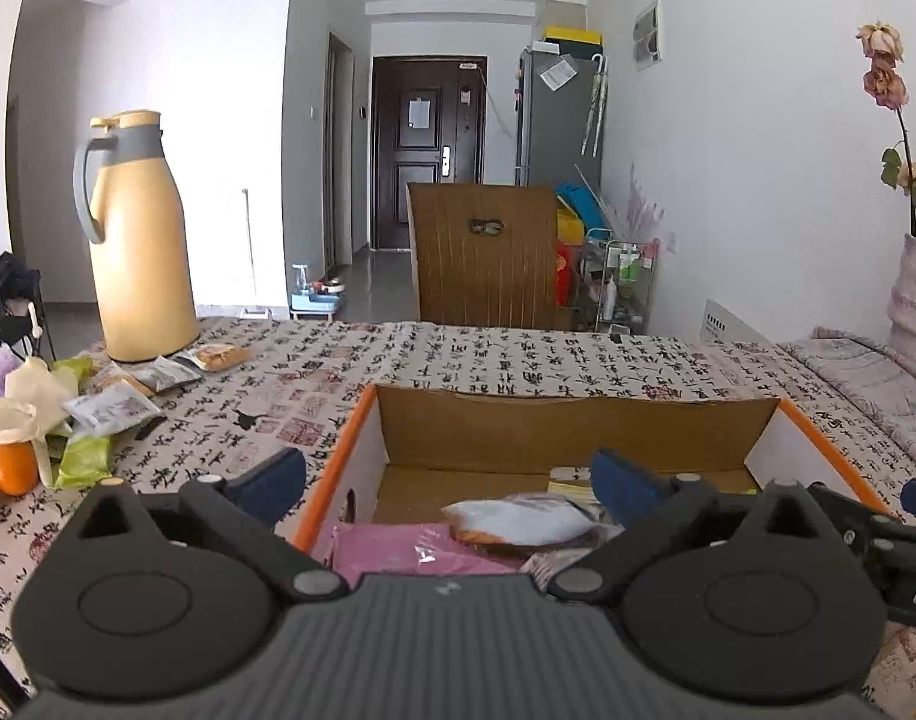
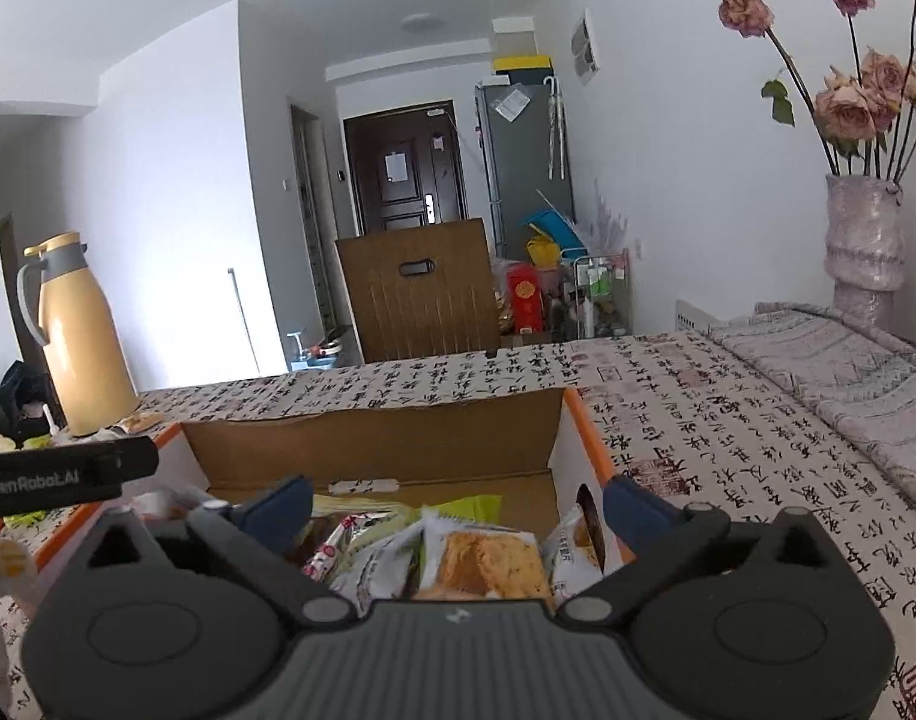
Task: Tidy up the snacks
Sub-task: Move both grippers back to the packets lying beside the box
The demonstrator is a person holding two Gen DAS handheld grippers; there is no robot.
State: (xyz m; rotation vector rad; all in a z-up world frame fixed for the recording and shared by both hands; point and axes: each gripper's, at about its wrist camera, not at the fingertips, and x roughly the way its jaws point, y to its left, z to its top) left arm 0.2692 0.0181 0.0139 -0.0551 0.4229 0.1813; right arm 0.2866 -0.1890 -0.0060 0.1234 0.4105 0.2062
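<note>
The cardboard box [image 1: 554, 438] stood open at the top, its far half bare, while snack packets [image 2: 458, 552] crowded the near floor. The box's walls closed off passage at 9 and 3 o'clock. Beyond it, at 12 o'clock, the tablecloth [image 1: 458, 354] lay free up to the wooden chair [image 1: 482, 252]. At 10 o'clock the yellow thermos [image 1: 140, 240] and a pile of loose snacks [image 1: 104, 414] blocked the way. At 2 o'clock the cloth was open up to the vase [image 2: 866, 240].

Snack packets [image 2: 458, 552] lie piled inside the open orange-edged cardboard box [image 2: 374, 444]; more packets [image 1: 110, 408] lie beside it.
</note>
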